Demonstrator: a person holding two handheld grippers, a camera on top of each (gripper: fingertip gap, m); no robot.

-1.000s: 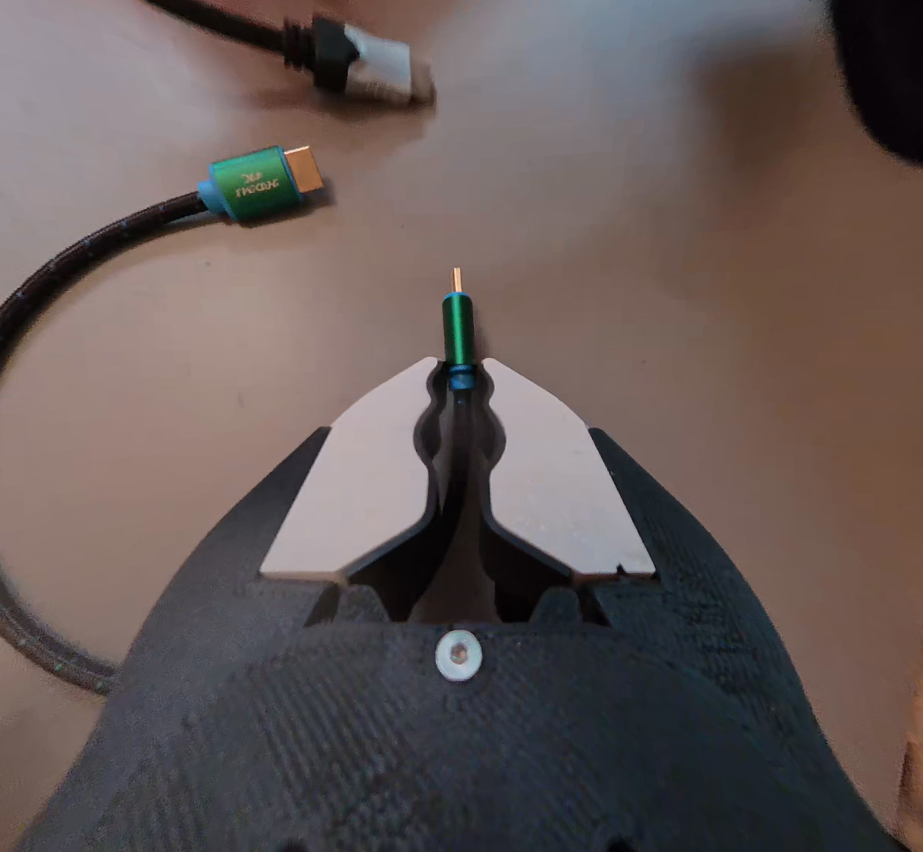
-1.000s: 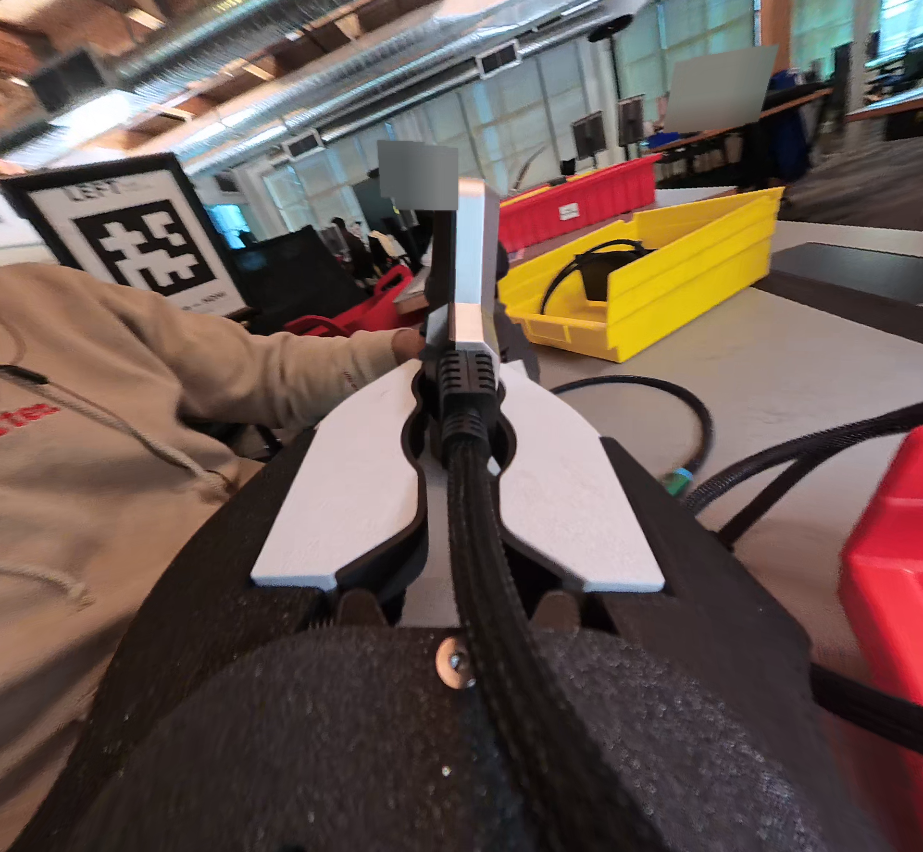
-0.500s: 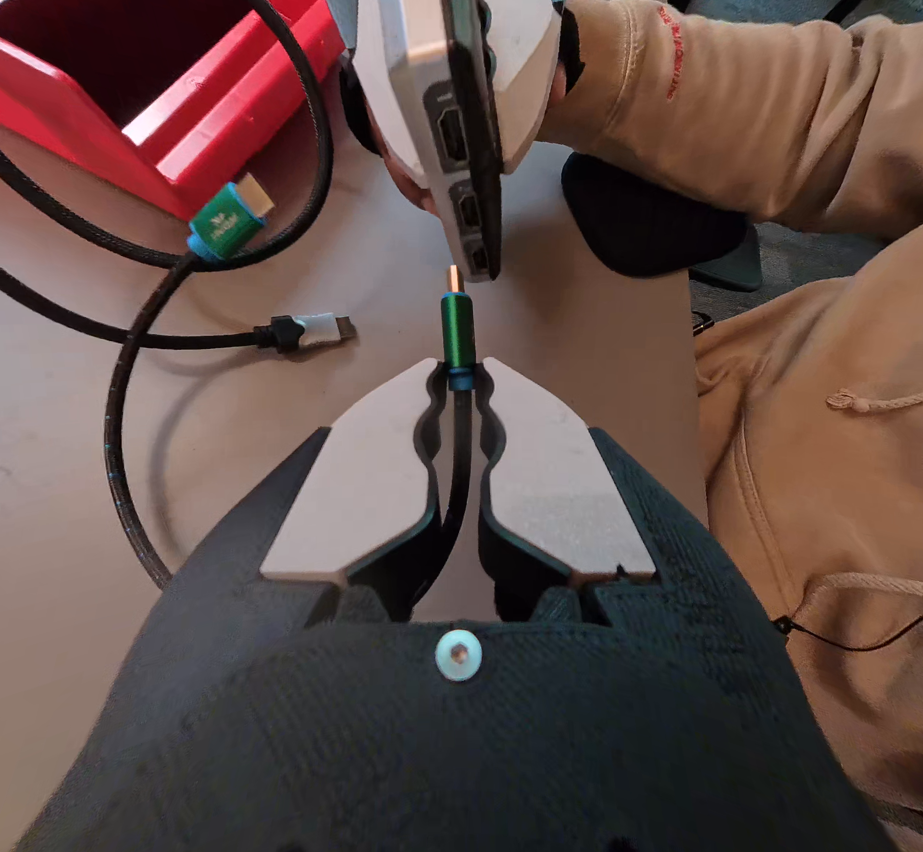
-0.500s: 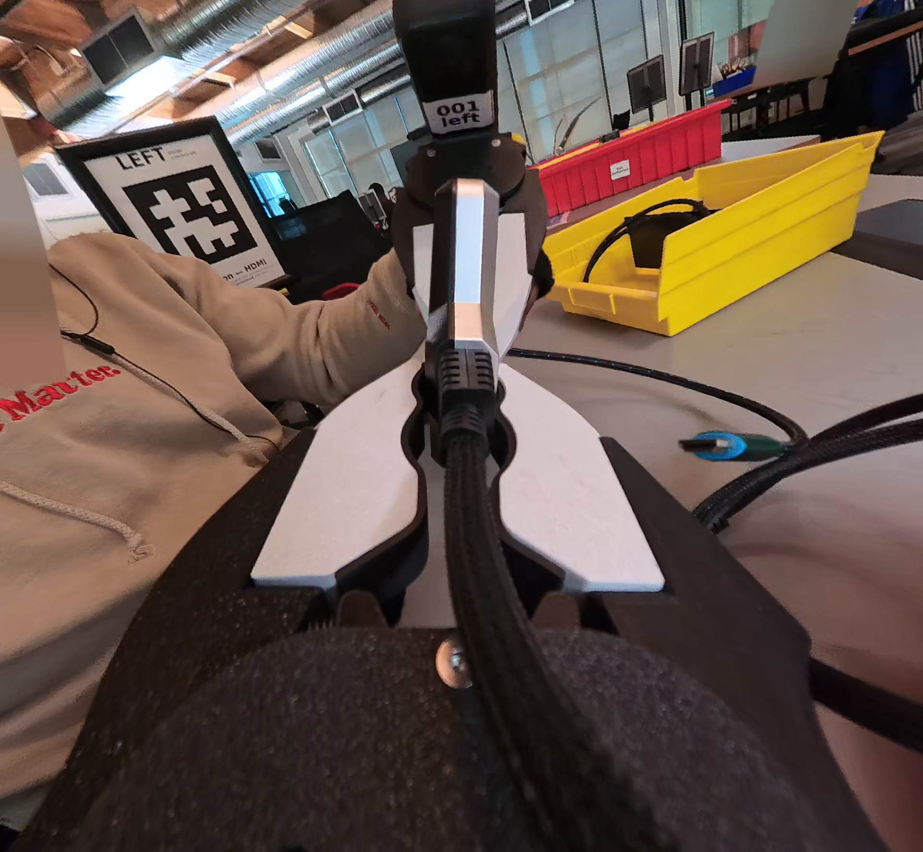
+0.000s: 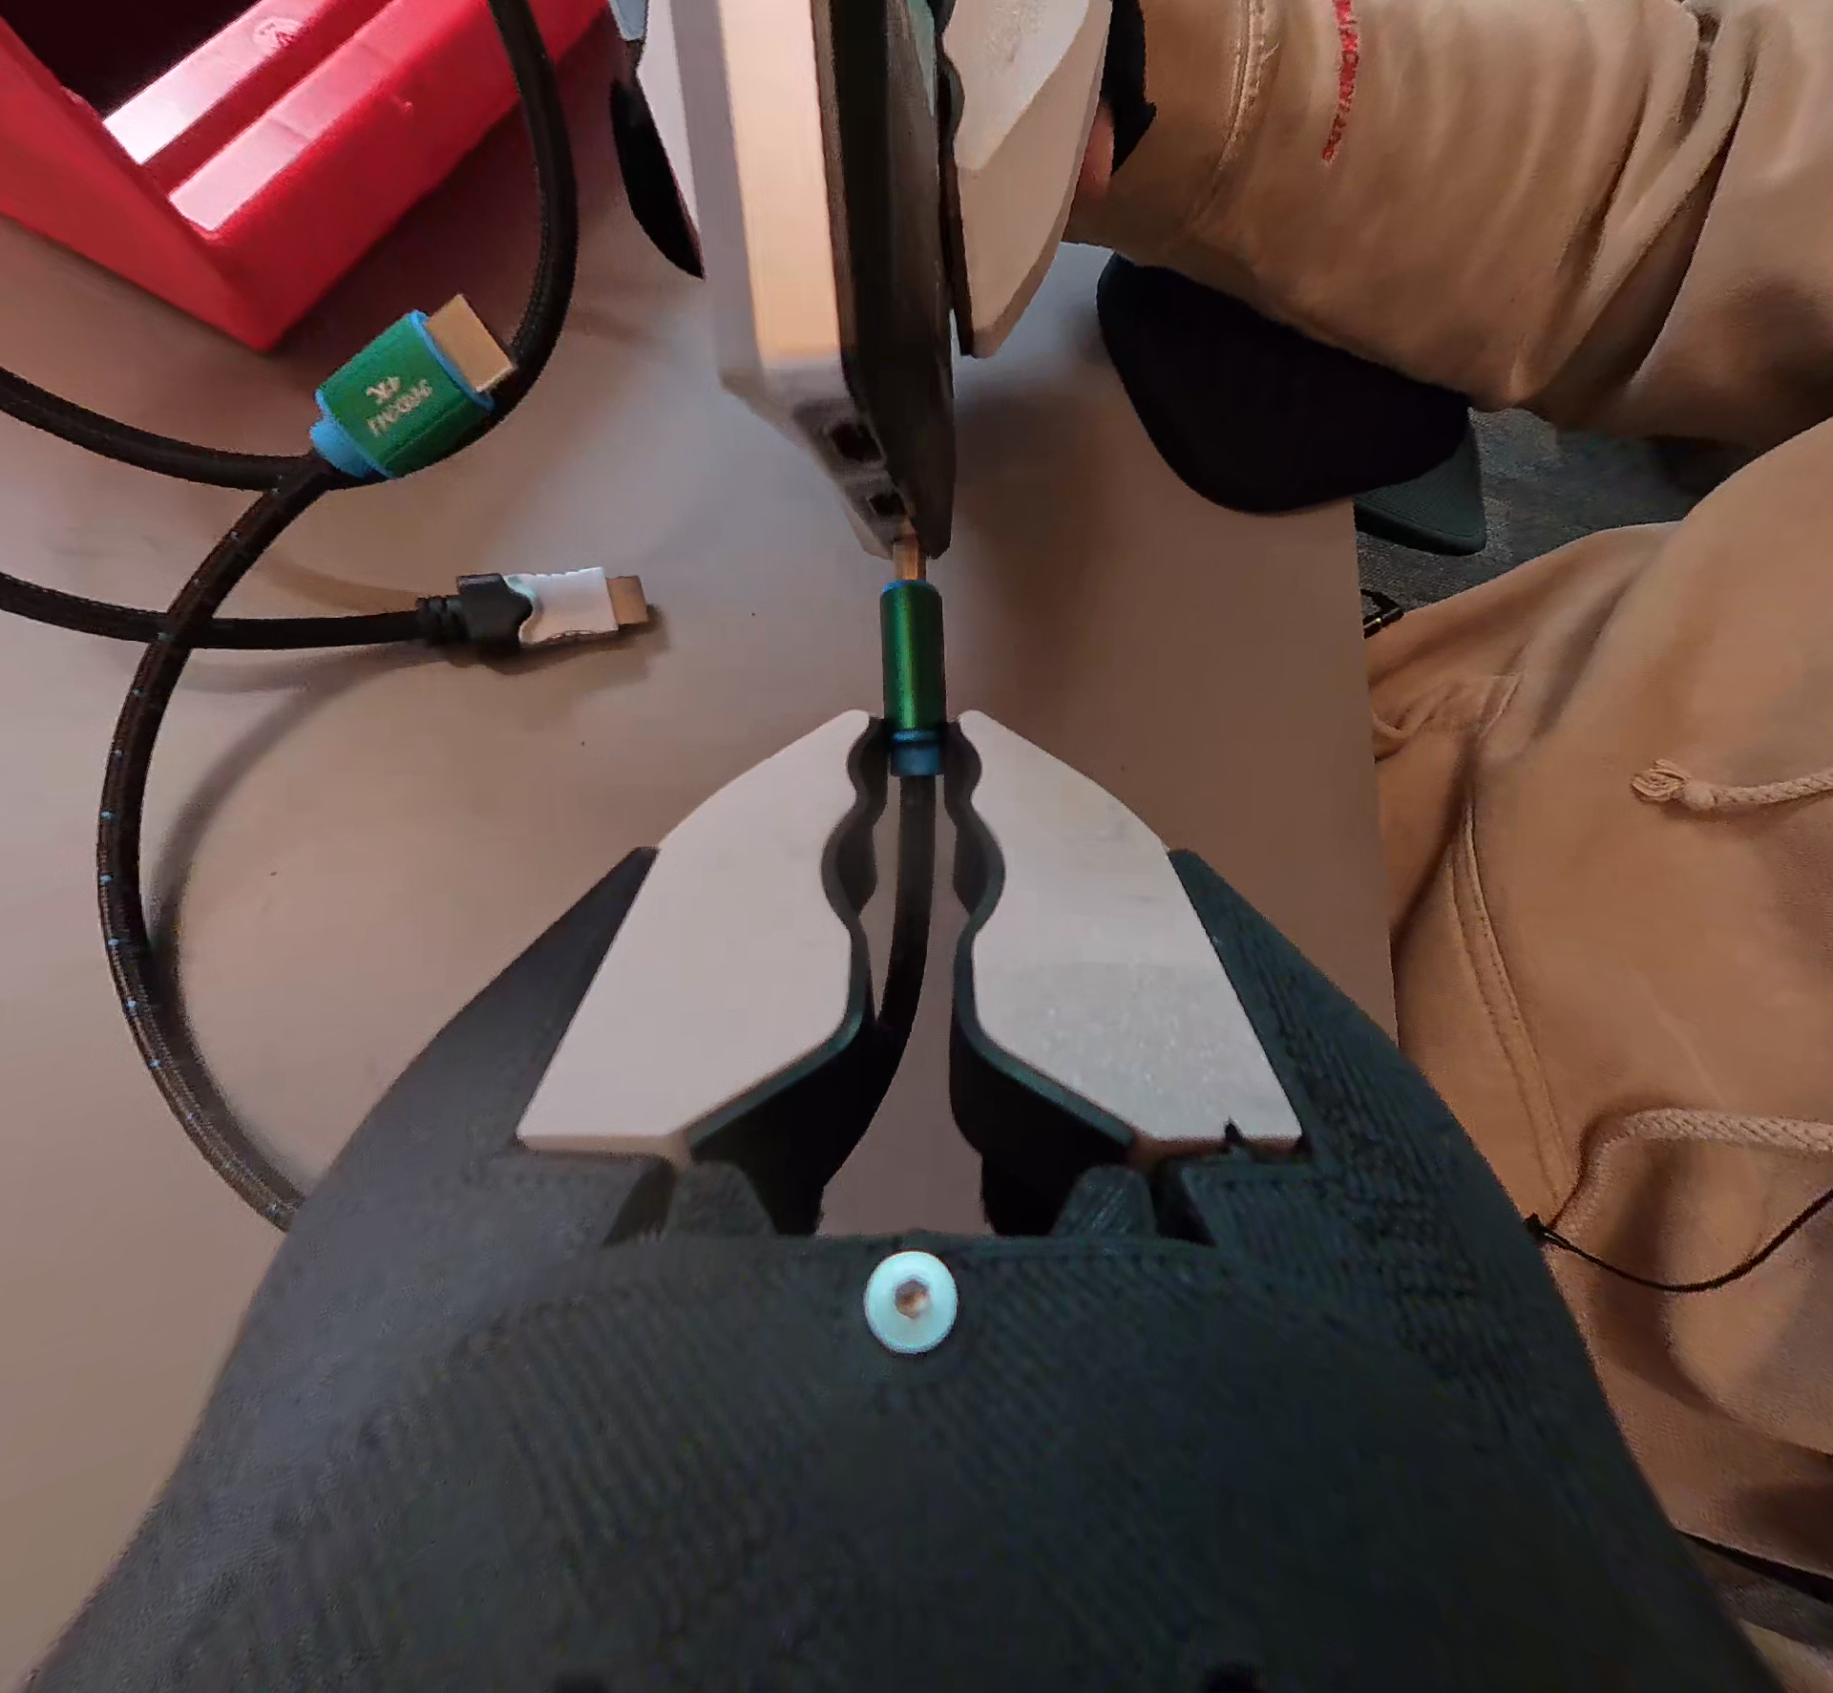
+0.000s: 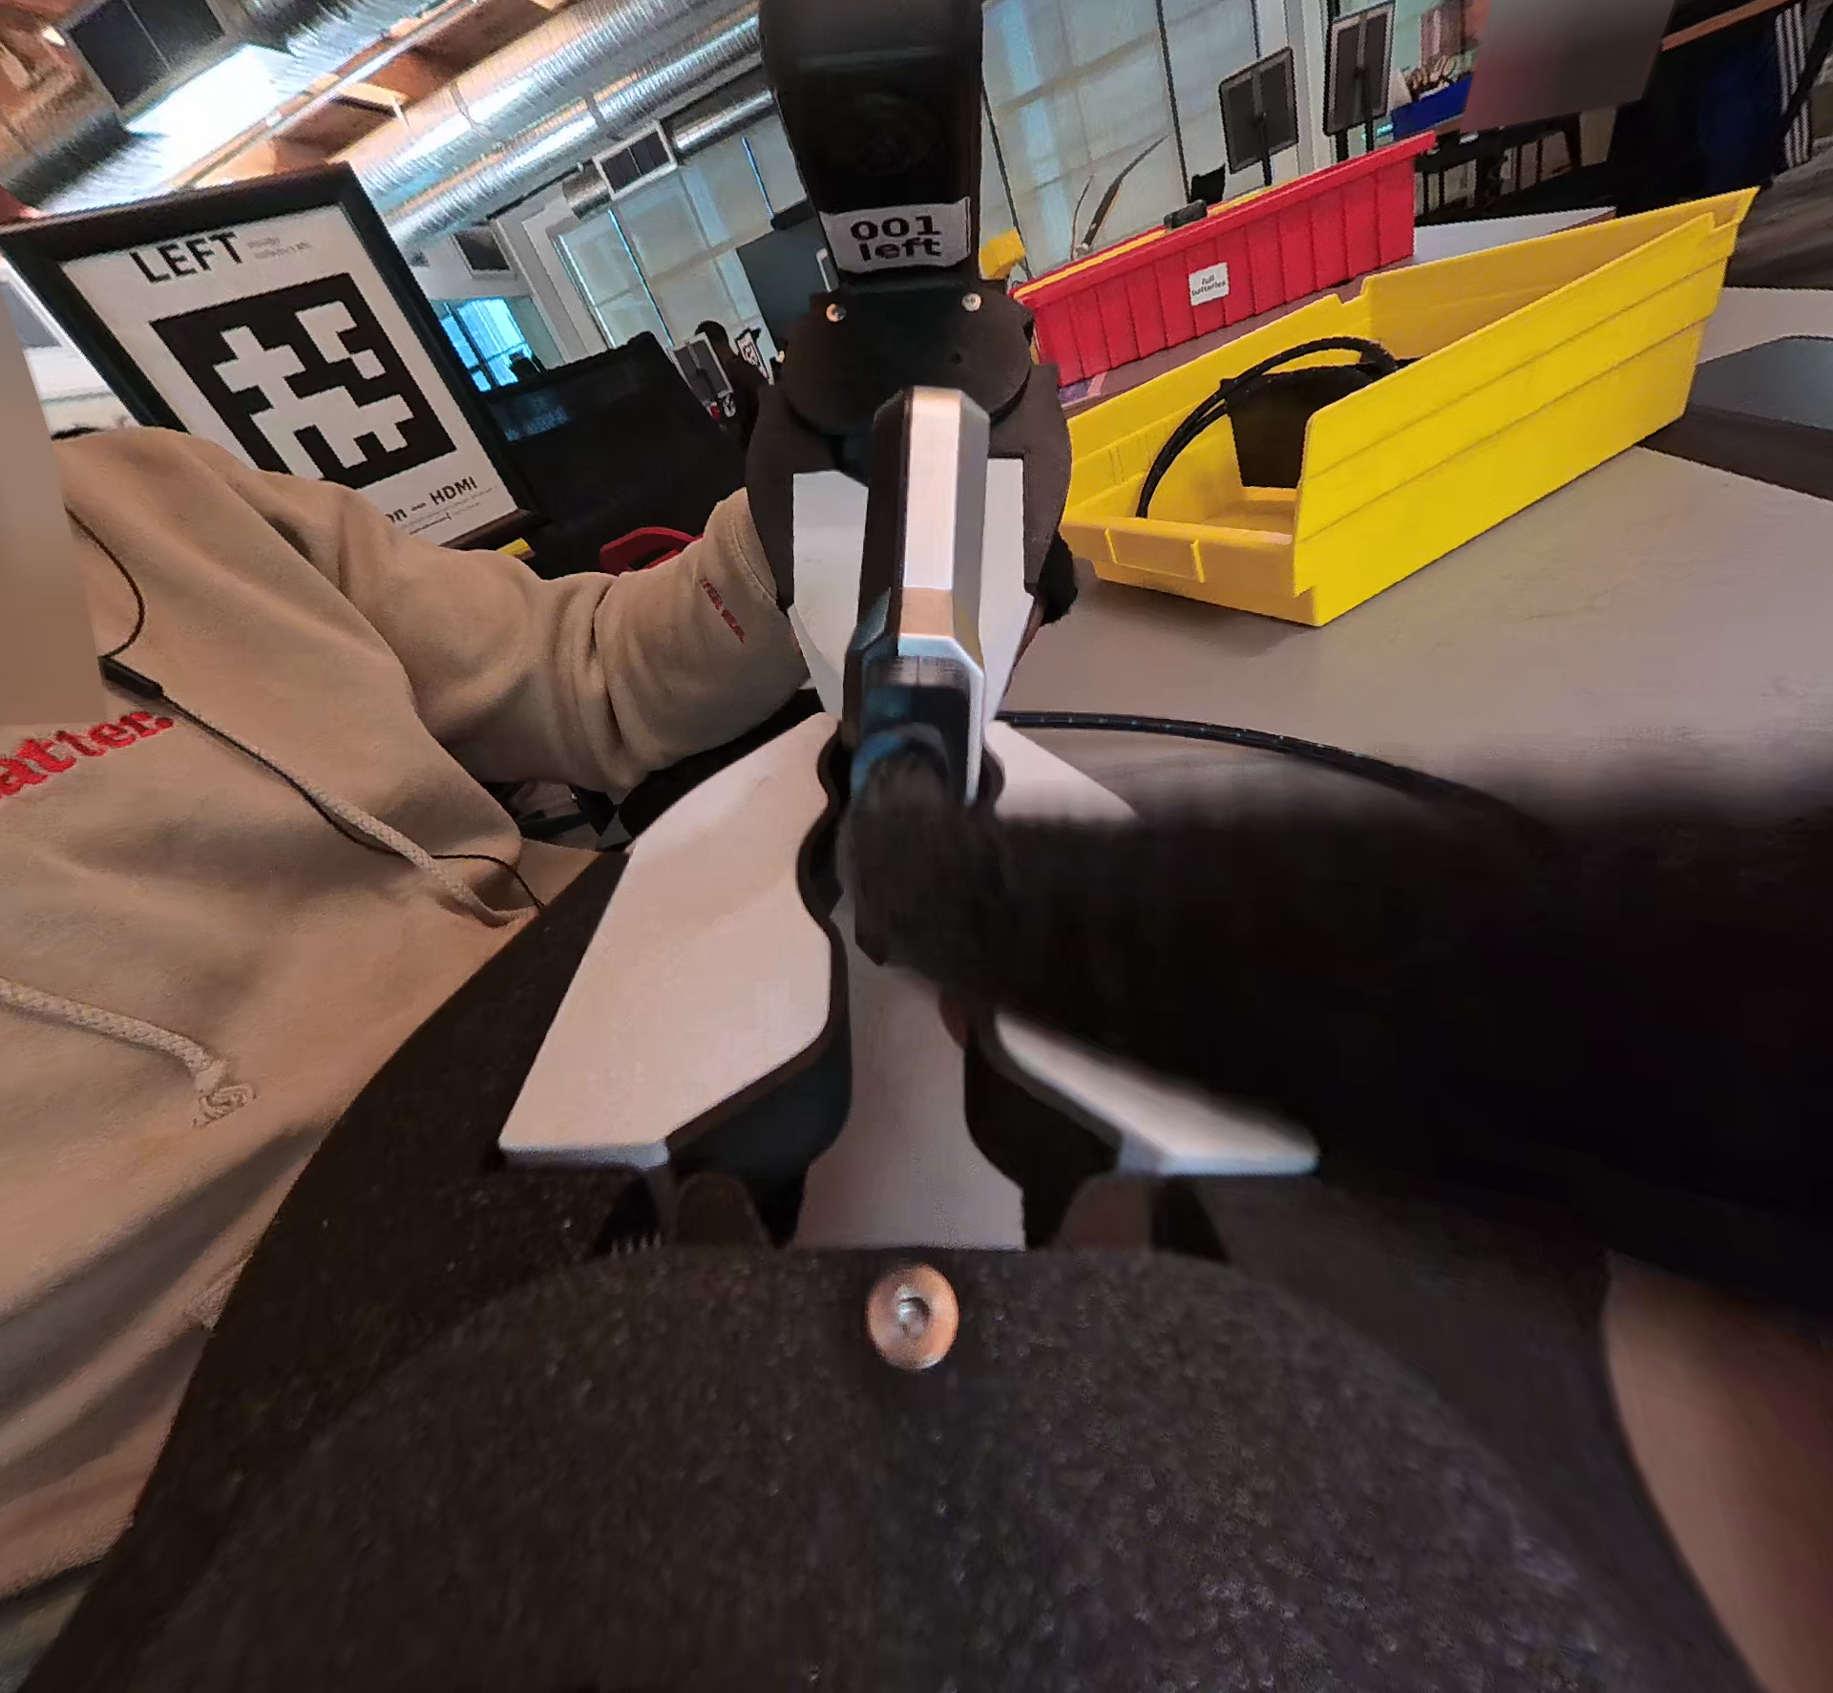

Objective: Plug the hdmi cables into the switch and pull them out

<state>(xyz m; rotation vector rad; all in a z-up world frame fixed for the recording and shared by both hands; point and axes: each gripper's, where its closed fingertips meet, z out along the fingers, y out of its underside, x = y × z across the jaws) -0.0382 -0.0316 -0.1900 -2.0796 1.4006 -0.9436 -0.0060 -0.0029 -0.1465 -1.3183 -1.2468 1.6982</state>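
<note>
My left gripper (image 5: 913, 735) is shut on the rear collar of a green HDMI plug (image 5: 913, 653), seen edge on. The plug's gold tip touches the lowest port of the silver and black switch (image 5: 784, 157); how deep it sits I cannot tell. My right gripper (image 6: 913, 757) is shut on the switch (image 6: 937, 554) at its cable end and holds it above the table. The switch's thick black cable (image 6: 1339, 931) bends off to the right, blurred, over my right finger. The left gripper's black body (image 6: 873, 108) shows beyond the switch.
A second green plug (image 5: 407, 400) and a silver-black plug (image 5: 555, 599) lie on the tan table at the left, their cables looping. A red bin (image 5: 248, 137) stands at the far left. A yellow bin (image 6: 1438, 455) stands at the right. A person's tan sleeve (image 5: 1389, 157) reaches in. Some 6 cm of space lies between my two pairs of fingers.
My left gripper swung up from the table view and closed on the switch; the plug's tip now meets the lowest port. The switch's cable has swung to the right across the right view.
</note>
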